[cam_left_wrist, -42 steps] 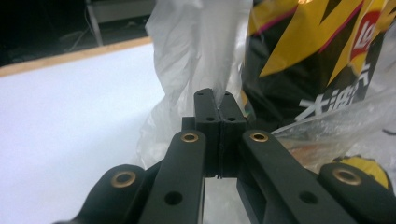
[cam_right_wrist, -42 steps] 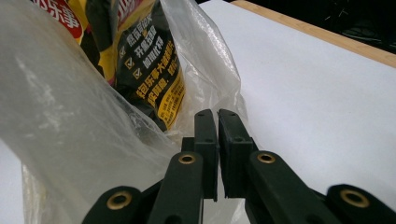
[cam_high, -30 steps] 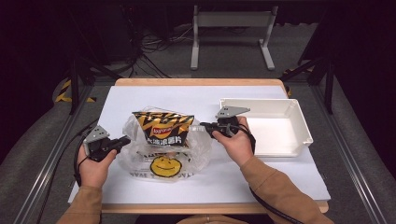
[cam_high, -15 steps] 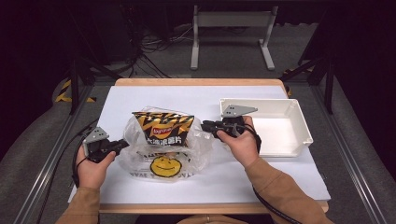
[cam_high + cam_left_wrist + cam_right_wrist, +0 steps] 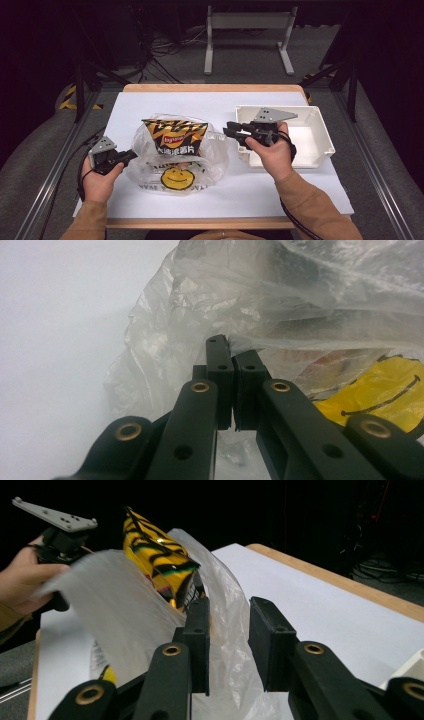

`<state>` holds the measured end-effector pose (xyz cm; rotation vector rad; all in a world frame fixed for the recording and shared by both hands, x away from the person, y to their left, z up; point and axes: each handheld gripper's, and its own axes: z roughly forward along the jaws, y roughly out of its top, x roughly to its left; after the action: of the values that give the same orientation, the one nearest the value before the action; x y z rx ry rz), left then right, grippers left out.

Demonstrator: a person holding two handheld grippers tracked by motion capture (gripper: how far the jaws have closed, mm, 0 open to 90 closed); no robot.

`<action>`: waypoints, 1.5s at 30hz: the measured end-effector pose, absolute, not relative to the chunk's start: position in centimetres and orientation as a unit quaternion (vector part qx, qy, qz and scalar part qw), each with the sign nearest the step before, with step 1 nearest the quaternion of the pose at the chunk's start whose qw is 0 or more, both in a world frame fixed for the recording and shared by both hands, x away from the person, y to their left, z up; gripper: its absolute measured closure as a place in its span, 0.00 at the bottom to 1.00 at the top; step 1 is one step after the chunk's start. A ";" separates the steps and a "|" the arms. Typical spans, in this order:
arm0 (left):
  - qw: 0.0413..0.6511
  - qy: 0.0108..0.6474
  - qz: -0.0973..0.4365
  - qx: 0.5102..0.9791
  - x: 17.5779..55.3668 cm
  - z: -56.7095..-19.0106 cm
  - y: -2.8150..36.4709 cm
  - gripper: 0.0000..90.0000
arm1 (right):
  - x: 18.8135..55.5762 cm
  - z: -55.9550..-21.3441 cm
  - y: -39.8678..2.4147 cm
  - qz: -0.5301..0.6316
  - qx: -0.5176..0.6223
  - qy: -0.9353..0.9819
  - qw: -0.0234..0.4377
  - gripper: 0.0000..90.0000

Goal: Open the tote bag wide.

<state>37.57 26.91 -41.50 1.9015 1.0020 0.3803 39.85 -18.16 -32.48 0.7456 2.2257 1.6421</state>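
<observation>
While the left tongs [image 5: 232, 372] pinch the smiley-printed plastic bag [image 5: 175, 176], the just-opening right tongs [image 5: 230, 630] stand parted beside a Lay's packet [image 5: 176, 135].

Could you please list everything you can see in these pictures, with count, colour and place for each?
plastic bag: one, clear with a yellow smiley face, on the middle of the table, the crisp packet partly inside it.
crisp packet: one, yellow and black striped, sticking out of the bag's far end.
tray: one, white, on the right side of the table, nothing seen in it.
table: one, white top with a wooden edge.
metal frame: one, grey, on the floor beyond the table.
left gripper: one, black, shut on the bag's left edge.
right gripper: one, black, jaws have just been opening, bag film between them but not pressed, held near the tray's left wall.
</observation>
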 end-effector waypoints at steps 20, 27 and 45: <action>0.462 0.408 0.152 0.772 37.6 -41.6 26.9 0.98 | 36.0 -30.2 -19.7 0.583 0.220 0.772 0.126 0.56; 0.462 0.405 0.152 0.774 37.5 -41.5 26.8 0.98 | 35.9 -30.4 -18.5 0.581 0.199 0.780 0.120 0.43; 0.462 0.405 0.150 0.774 37.4 -41.6 27.0 0.97 | 37.7 -33.4 -16.7 0.579 0.216 0.781 0.094 1.00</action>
<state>37.43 27.03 -41.59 1.9038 0.9965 0.3677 37.73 -16.72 -33.36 0.6413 2.3168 1.7167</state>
